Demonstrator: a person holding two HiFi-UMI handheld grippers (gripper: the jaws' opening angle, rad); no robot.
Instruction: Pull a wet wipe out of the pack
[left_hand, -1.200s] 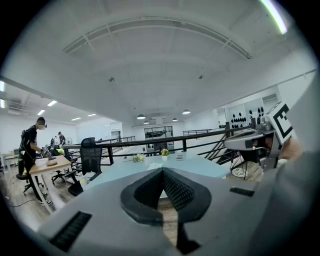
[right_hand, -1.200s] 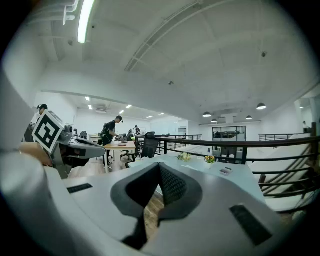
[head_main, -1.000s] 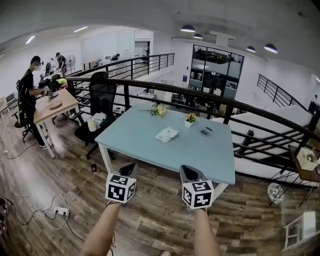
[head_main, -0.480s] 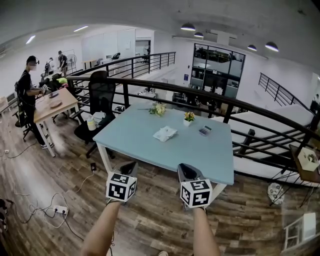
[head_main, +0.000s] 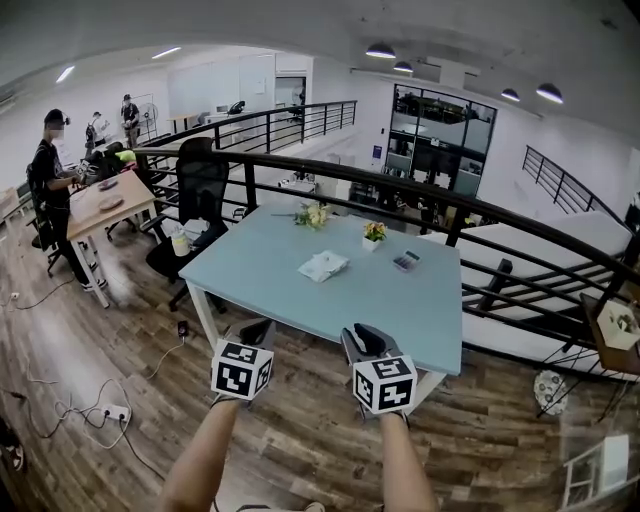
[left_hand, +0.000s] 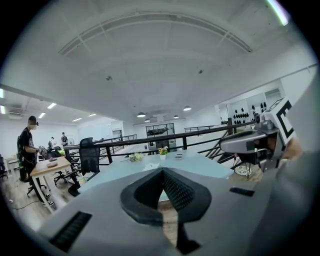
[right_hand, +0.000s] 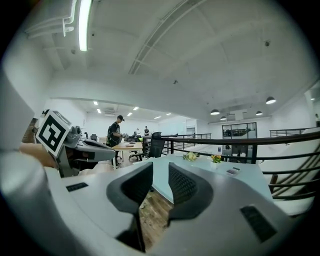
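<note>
White, flat pack (head_main: 323, 265), taken to be the wet wipes though it is too small here to be sure, lies near the middle of the pale blue worktop (head_main: 262, 280), untouched.

Both grippers hang well short of the pack, on its near side, past the worktop edge and over the wooden floor (head_main: 300, 440). Judged: still the approach, no reach begun.

- Left gripper (head_main: 258, 330): jaws together, empty.
- Right gripper (head_main: 362, 338): jaws have just been opening, now a narrow gap with nothing between them. Probably readying to pinch a wipe while the left steadies the pack.

Beyond the pack stand two small flower pots (head_main: 374, 232). A small dark keypad-like item (head_main: 405, 261) sits to its right. A black railing (head_main: 430, 198) runs behind the pack, with an office chair (head_main: 203, 182) off to its left. Farther left, a person (head_main: 48, 165) stands at a wooden table (head_main: 120, 215). Open mezzanine office, ceiling lamps on.
</note>
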